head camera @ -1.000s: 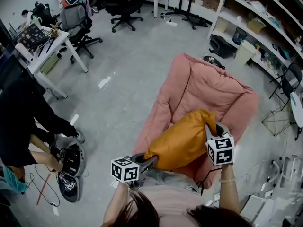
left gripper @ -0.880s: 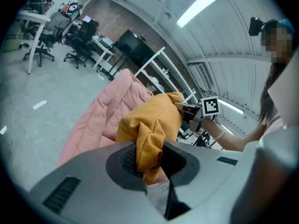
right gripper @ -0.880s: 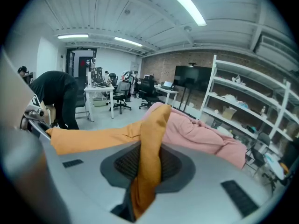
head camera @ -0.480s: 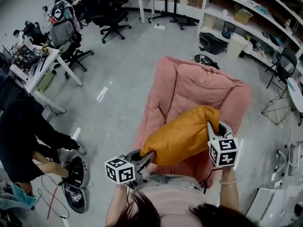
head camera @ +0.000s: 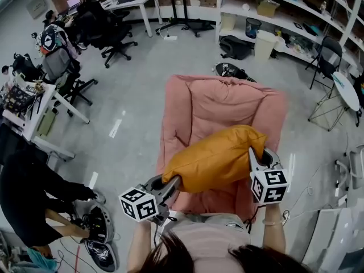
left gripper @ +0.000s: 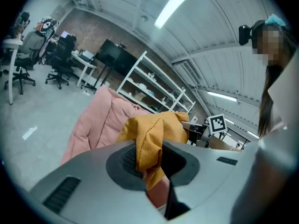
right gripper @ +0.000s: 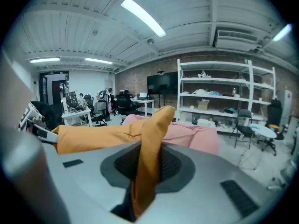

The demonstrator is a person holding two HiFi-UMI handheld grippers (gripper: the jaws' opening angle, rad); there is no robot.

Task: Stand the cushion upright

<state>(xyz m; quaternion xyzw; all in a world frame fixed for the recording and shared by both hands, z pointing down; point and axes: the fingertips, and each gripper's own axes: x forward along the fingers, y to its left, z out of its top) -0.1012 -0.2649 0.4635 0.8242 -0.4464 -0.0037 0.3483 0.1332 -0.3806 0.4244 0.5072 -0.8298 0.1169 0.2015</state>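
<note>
**Cushion held at both ends over the pink lounger, grip unchanged**

I have the orange cushion (head camera: 215,158) pinched at both ends. In the left gripper view, the left gripper (head camera: 170,185) has its fingers clamped on a bunched fold of the orange cover at the cushion's near-left corner. In the right gripper view, the right gripper (head camera: 254,155) has its fingers pressed together on a fold at the opposite end. The fabric stands up between the pads as a thin ridge.

The cushion stretches between the two grippers, over the front half of the pink lounger (head camera: 222,104). It lies long-side across and slanted, the right end farther up the head view than the left. I cannot tell whether its underside still touches the seat.

Compared with a second ago, both grips look the same, with the same pinches on the same corners. The cushion now spans wider across the head view and covers more of the lounger's middle. The head view itself has swung. The lounger, which ran diagonally toward the right edge, now sits nearly square in the centre. The shelves (head camera: 284,10) stretch across the top of the head view. The crouching person in black (head camera: 28,192) has slid toward the lower left corner, and the desk (head camera: 34,118) beside them has moved toward the left edge.
</note>
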